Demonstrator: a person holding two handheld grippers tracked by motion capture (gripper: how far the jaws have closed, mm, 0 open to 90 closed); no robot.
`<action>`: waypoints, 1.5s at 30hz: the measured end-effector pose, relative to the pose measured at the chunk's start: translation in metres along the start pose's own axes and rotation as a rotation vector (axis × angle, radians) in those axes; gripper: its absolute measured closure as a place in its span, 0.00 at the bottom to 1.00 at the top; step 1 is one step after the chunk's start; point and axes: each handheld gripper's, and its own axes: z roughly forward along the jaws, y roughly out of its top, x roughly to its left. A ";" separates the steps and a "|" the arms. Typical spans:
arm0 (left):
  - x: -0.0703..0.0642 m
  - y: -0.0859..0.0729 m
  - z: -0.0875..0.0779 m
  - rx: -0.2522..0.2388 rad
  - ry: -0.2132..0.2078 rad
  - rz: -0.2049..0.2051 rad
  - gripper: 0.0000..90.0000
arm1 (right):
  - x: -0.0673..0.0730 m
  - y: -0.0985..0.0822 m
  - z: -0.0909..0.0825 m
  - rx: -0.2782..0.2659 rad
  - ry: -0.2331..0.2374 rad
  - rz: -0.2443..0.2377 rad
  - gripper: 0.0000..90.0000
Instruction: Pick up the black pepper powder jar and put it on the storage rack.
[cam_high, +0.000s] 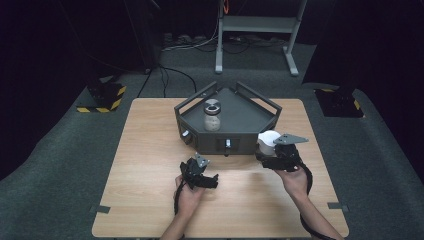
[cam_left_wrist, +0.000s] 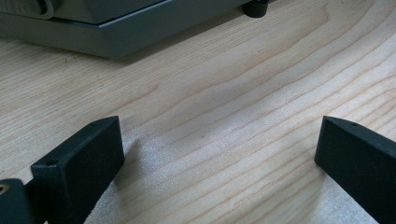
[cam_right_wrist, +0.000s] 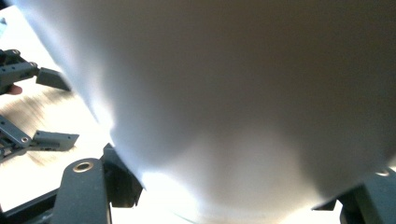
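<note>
A white, smooth, rounded object (cam_high: 269, 138), perhaps a cup, is held above the table by the front right corner of the dark grey box (cam_high: 240, 144). My right gripper (cam_high: 267, 148) is shut on it. In the right gripper view the white object (cam_right_wrist: 233, 93) sits between the jaws of the right gripper (cam_right_wrist: 238, 191). A clear jar (cam_high: 212, 117) with a grey lid and pale contents stands inside the box. My left gripper (cam_high: 214, 181) rests low over the wood in front of the box. In its own view the left gripper (cam_left_wrist: 219, 154) is open, with bare table between the jaws.
The box has raised bar handles and stands at the table's far middle; its base edge (cam_left_wrist: 116, 28) lies just ahead of the left gripper. The open left gripper (cam_right_wrist: 51, 108) also appears in the right gripper view. Dark floor, cables and a metal stand (cam_high: 260, 25) lie beyond the wooden table (cam_high: 150, 200).
</note>
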 end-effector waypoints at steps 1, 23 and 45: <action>0.000 0.000 0.000 0.000 0.000 0.000 0.01 | -0.001 0.002 -0.001 0.000 0.004 0.002 0.34; 0.000 0.000 0.000 0.000 0.000 0.000 0.02 | -0.005 0.052 -0.009 -0.028 0.033 0.004 0.34; 0.000 0.000 0.000 -0.002 0.000 -0.004 0.03 | -0.003 0.098 0.012 -0.023 0.048 0.008 0.34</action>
